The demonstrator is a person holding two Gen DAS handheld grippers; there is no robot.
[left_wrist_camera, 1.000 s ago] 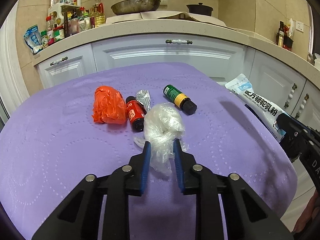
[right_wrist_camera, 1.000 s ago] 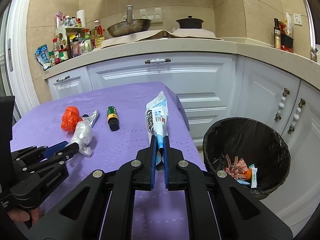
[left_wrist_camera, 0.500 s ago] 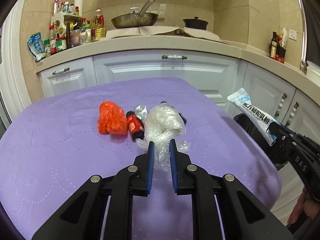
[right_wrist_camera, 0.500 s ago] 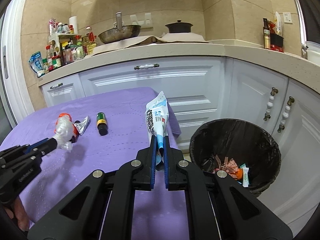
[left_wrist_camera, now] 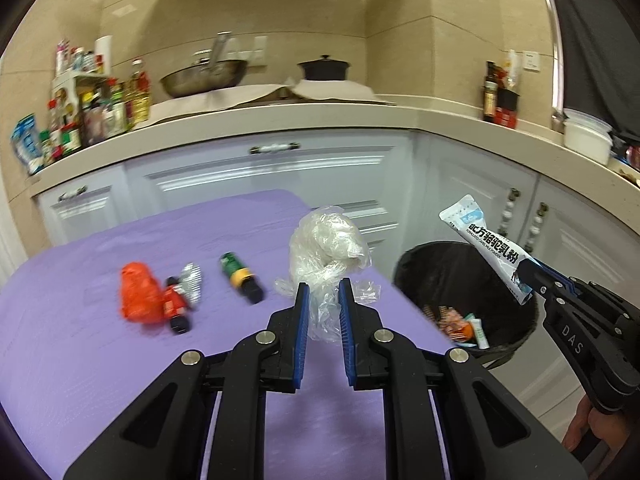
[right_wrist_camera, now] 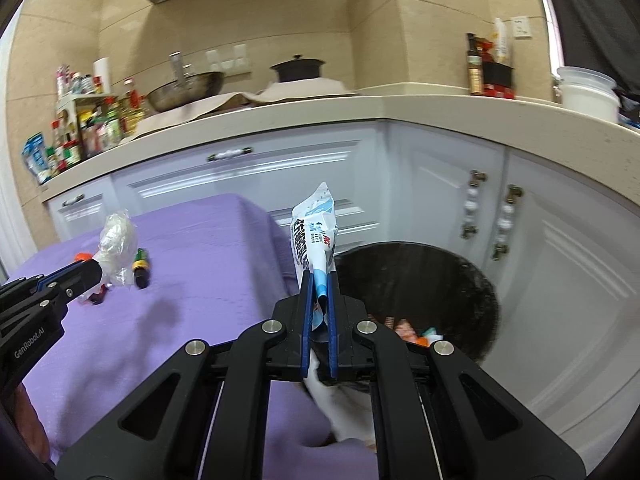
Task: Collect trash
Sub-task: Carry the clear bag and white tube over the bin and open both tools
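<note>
left tool [left_wrist_camera: 323,294]: clamped on a crumpled clear plastic bag [left_wrist_camera: 326,248] — the bag stood up between the blue pads, lifted clear of the purple counter [left_wrist_camera: 100,360]; its loose end hung down between the jaws.
right tool [right_wrist_camera: 319,300]: shut tight on a white and blue sachet [right_wrist_camera: 314,236], which stood upright from the pads — in the left view the sachet [left_wrist_camera: 486,250] was held over the near rim of the bin [left_wrist_camera: 408,276].
bin: round, black-lined, on the floor just beside the counter's right edge, in front of the white cabinets [right_wrist_camera: 560,280]; a few small wrappers lay at its bottom.
left on the counter: an orange wad [left_wrist_camera: 138,298], a red bottle [left_wrist_camera: 174,308] touching it, a bit of foil [left_wrist_camera: 190,284] against the bottle, and a green bottle [left_wrist_camera: 240,278] with a yellow band lying apart to the right.
hands: part of a hand [left_wrist_camera: 588,436] showed under the right tool at the lower right of the left view.
sharpness: both views were blurred, the counter items most of all.
</note>
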